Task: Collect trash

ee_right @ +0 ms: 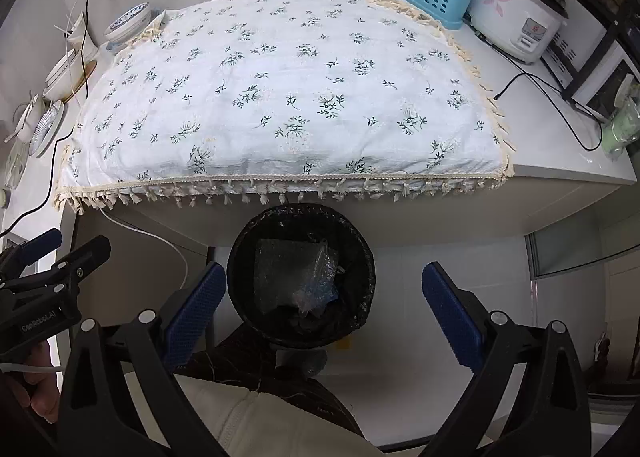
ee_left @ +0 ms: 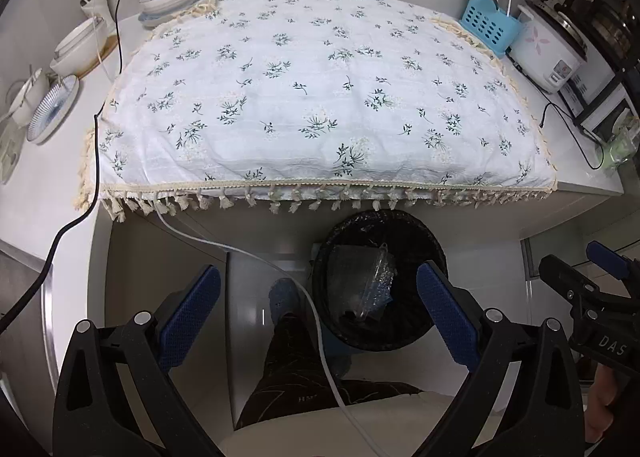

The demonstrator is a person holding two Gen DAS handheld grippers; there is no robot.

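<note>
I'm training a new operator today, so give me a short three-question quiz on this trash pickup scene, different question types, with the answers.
1. True or false: the left gripper holds a piece of trash.
2. Where does the black bin stand? A) on the floral cloth; B) on the floor below the counter edge; C) beside the rice cooker.
3. What lies inside the bin?

Key: 1. False; both it and the right gripper are open and empty. 2. B. 3. Crumpled clear plastic packaging.

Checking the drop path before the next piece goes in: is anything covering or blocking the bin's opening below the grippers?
Nothing visible does. The black bin stands open-topped under the table edge, with clear plastic trash lying inside. Left gripper and right gripper are both open and empty above it.
</note>
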